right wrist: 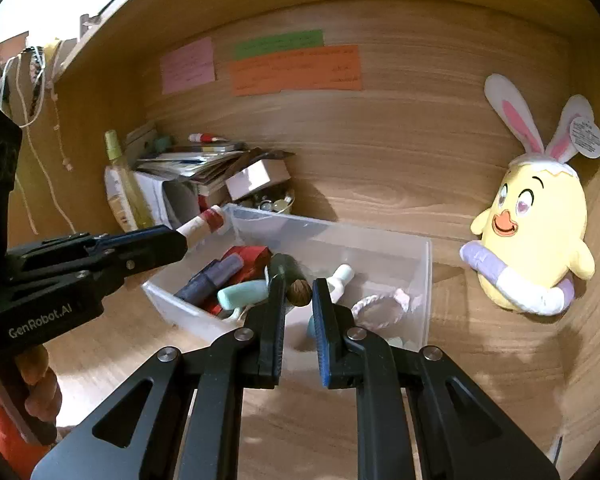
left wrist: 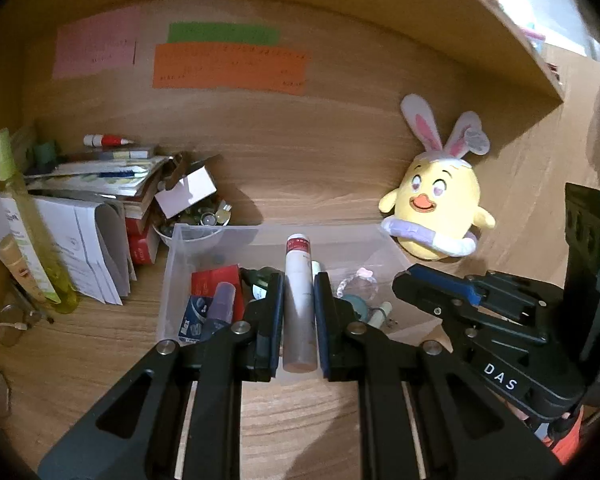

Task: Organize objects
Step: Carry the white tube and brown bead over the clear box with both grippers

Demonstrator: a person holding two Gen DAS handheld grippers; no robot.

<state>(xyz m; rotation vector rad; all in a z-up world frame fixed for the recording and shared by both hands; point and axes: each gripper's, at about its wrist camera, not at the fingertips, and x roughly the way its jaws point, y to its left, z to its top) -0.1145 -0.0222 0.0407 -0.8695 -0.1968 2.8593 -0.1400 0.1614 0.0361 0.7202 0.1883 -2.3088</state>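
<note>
Closest in on the left wrist view, the left hand-held gripper (left wrist: 299, 312) is clamped on a slim white tube (left wrist: 299, 304) with a red-printed cap end, pads pressing both sides. Its long axis runs straight along the fingers, cap pointing away toward the far wall, the plain end back toward the camera. From the right wrist view the same tube sticks out past the left tool's tips, cap aimed at the near-left corner of the clear bin (right wrist: 416, 280), so it's above the bin's left edge, not in it yet. The right hand-held gripper (right wrist: 299, 300) is closed down too, with a small brown rounded thing (right wrist: 299, 291) pinched at its fingertips, hovering over the middle of the bin; can't tell what it is, or which way it's pointing. The left one holds the tube, and I'd guess the drop just needs a little nudge forward and right so it lands lengthwise among the markers and boxes. Behind the bin there's a bowl of odds and ends (left wrist: 198, 222) and a book stack (left wrist: 100, 184) far left, and a yellow plush chick (left wrist: 436, 208) leaning on the wall at right, all on the wooden desk (left wrist: 100, 344).
</note>
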